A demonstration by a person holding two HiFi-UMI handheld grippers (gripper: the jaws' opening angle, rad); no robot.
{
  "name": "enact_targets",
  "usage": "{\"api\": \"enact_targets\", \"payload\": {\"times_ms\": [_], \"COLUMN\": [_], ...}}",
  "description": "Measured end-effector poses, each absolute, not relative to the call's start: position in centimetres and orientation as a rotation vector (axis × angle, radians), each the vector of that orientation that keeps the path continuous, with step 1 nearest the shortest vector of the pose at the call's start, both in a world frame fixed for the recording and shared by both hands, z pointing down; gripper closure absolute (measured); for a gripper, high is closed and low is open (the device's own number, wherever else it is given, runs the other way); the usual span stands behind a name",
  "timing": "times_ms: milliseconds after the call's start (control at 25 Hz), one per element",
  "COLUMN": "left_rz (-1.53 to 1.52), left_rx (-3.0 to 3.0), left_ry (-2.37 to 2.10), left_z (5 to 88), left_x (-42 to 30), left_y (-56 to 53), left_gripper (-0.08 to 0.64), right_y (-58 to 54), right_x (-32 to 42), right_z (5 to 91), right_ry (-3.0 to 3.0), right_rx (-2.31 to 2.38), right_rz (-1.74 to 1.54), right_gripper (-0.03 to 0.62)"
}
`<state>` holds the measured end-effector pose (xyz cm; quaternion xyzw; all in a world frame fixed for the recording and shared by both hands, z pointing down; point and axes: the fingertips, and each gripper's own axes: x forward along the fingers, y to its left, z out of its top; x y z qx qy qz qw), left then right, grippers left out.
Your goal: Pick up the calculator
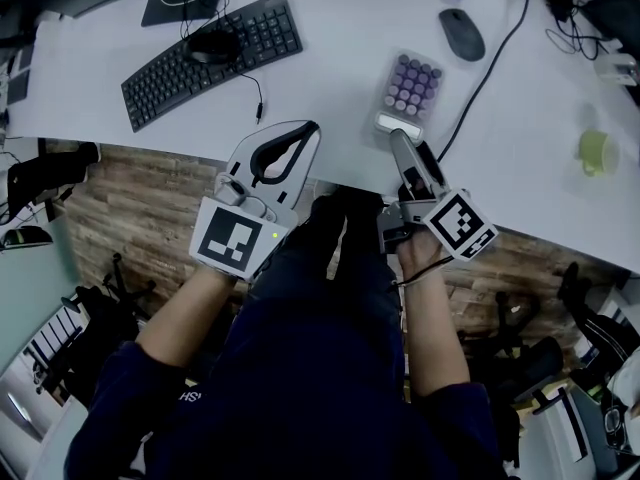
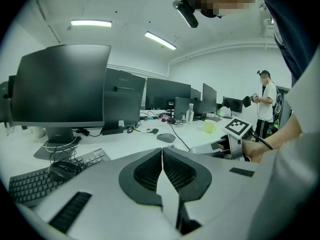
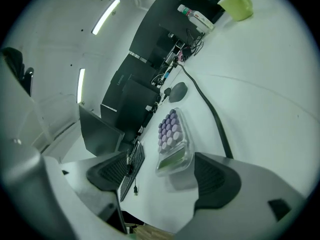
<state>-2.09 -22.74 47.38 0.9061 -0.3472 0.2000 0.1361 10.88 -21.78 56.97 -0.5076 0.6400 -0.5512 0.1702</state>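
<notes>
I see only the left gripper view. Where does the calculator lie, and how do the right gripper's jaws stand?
Observer: The calculator, with purple keys, lies flat on the white desk near its front edge, just ahead of the right gripper.
Operator: Are its jaws on it?
Observer: No. In the right gripper view they stand wide apart; the calculator's near end sits at the gap, not clamped.
Operator: Anything close by?
Observer: A black cable runs along the calculator's right side.

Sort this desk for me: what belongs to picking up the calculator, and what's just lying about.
Job: calculator; right tool, open, facing it.
Lying about: keyboard, black mouse on it, grey mouse, cable, green cup, shut left tool.
</notes>
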Motion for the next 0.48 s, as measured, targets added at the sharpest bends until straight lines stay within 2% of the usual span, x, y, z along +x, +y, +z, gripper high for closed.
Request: {"api": "enact_targets", "payload": {"times_ms": [280, 480], "left_rz": [0.585, 0.589], "left_rx": [2.619, 2.613], "left_ry": [-1.001, -1.000], "left_z": [47.7, 47.9], "left_x": [-2.1, -2.2], "left_y": [-22.7, -22.7], "left_gripper": [0.528, 0.528], "right_y": [-19.8, -19.9], "right_x": [12.6, 12.2], "right_z": [59.9, 60.3], "right_ry": [1.532, 1.505], "right_rx": [-1.549, -1.493], "right_rz": [-1.756, -1.759], "right_gripper": [0.230, 0.256]}}
